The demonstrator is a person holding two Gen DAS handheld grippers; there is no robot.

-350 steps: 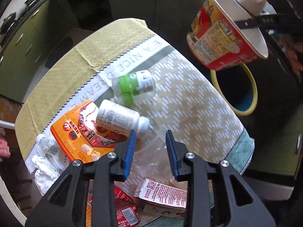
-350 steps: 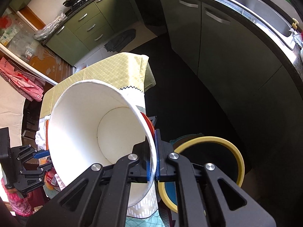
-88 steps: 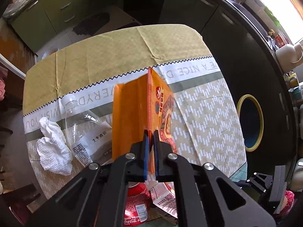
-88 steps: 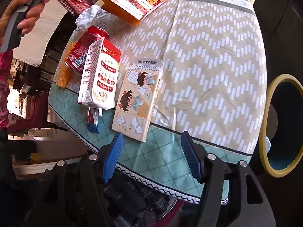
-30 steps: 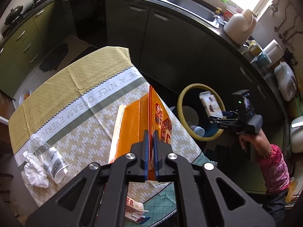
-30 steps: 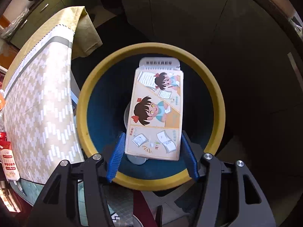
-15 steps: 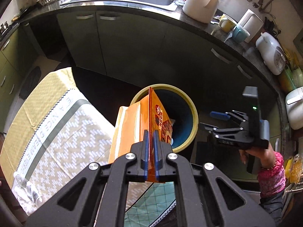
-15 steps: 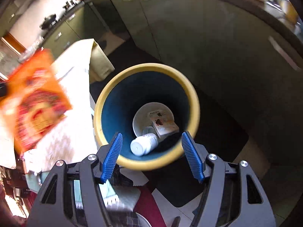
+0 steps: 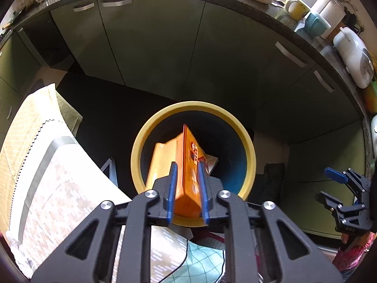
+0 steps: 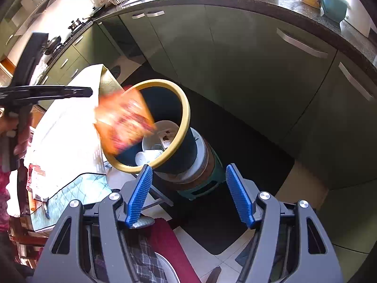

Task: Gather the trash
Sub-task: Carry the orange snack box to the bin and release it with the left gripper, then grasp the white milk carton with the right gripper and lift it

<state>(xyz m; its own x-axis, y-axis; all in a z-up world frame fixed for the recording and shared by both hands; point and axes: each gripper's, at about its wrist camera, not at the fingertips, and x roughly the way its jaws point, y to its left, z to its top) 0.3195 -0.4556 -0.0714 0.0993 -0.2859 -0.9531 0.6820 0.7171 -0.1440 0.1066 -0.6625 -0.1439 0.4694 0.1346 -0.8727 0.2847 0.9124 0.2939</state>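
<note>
A: Left to right, why are things where they are?

B: Far left, the table with its patterned tablecloth [image 9: 59,176]. The bin stands just off its edge so I can swing trash straight across. What remains on the cloth is blurred; I can't name it.

A: And the left gripper [image 9: 187,188]?

B: I have it pointing steeply down over the yellow-rimmed trash bin [image 9: 247,141]. The jaws have just been opening. The orange snack packet [image 9: 186,165] sits between the blue pads with gaps either side, so I read it as let go. The right wrist view shows the packet [image 10: 122,120] motion-blurred at the rim, on the side toward the table.

A: What's in the bin?

B: A white paper bowl [image 10: 165,132] and a white bottle [image 10: 148,156] at the bottom.

A: The right gripper [image 10: 188,193]?

B: Spread wide, nothing between the jaws, off to the bin's right. I'd say it's clear of the drop.
</note>
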